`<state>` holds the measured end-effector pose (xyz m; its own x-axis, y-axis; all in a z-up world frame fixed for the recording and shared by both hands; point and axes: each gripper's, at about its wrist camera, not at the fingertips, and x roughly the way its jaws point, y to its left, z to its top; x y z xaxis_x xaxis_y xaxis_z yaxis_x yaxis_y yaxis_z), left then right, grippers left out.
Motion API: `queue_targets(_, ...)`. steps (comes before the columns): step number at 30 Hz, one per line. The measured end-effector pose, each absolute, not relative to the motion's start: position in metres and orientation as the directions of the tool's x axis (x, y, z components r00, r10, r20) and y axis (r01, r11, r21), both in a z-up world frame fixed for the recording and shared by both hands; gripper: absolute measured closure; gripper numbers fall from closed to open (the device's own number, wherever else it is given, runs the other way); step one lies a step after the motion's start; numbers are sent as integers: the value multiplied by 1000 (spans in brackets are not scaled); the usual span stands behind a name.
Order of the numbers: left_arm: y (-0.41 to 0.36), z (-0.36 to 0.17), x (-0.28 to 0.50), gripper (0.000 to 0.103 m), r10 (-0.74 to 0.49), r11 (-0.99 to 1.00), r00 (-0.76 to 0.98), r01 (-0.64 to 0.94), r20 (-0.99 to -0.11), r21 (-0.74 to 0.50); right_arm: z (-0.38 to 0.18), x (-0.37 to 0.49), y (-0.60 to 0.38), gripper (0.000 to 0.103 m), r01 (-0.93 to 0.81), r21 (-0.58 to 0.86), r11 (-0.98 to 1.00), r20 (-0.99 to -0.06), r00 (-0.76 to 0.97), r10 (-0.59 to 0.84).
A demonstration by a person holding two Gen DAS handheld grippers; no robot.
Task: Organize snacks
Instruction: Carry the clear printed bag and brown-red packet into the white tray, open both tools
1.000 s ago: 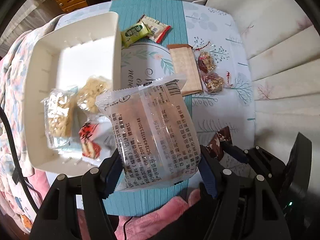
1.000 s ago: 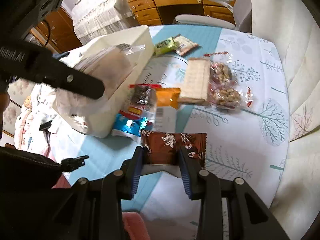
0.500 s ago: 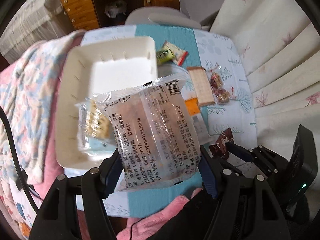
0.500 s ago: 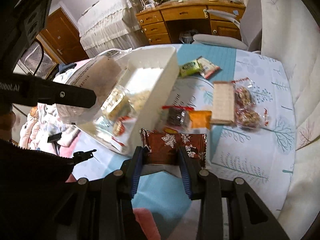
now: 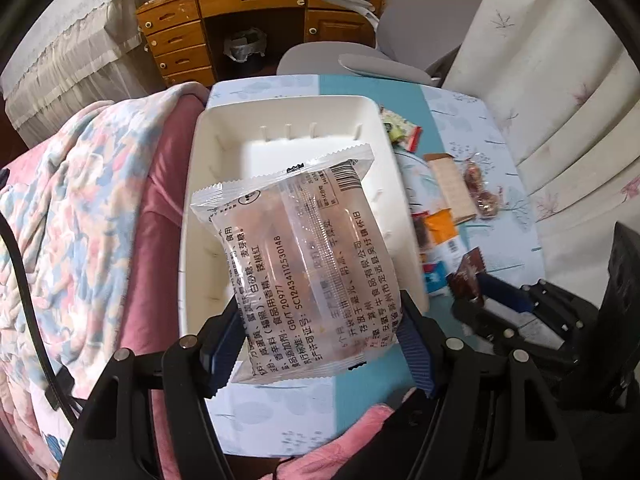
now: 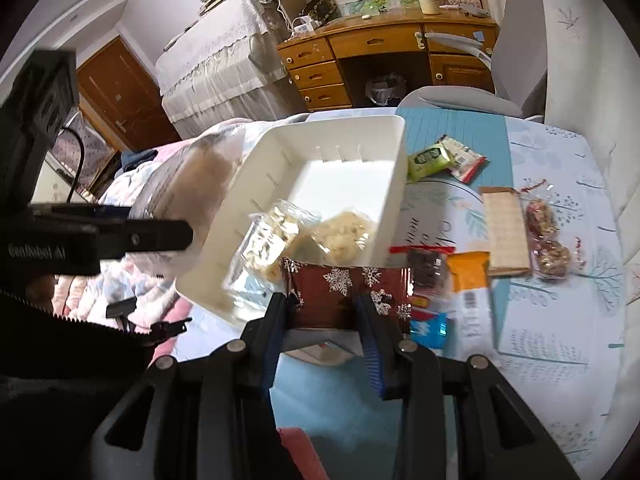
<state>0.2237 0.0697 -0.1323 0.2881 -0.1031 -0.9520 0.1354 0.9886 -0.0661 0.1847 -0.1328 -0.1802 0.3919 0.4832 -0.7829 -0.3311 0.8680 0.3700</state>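
wooden desk [image 6: 384, 60] with drawers at far wall; grey chair [image 5: 380, 52] just before it; floral blanket [image 5: 72, 208] left of table; lace-draped furniture [image 6: 212, 64] far left; brown door [image 6: 120, 96] beyond

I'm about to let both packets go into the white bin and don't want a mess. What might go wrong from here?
1. The clear pastry packet is pinched near its bottom edge by the left hand-held gripper, so it may flop or swing on release.
2. The white bin already holds packets at its near end; a drop there could pile up.
3. The brown snowflake packet hangs over the bin's near corner and may land outside.
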Motion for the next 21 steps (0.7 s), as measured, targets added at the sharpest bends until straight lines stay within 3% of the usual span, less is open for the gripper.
queue_targets(16,140,-145,230,29,-155,979,401,187,-903,-84,-187,206,-75,63,-272,389,880,-756,450,474)
queue_targets(21,141,-147,231,26,-156,977,399,197,-904,-82,-190,207,-68,53,-249,374,893,-771,452,449)
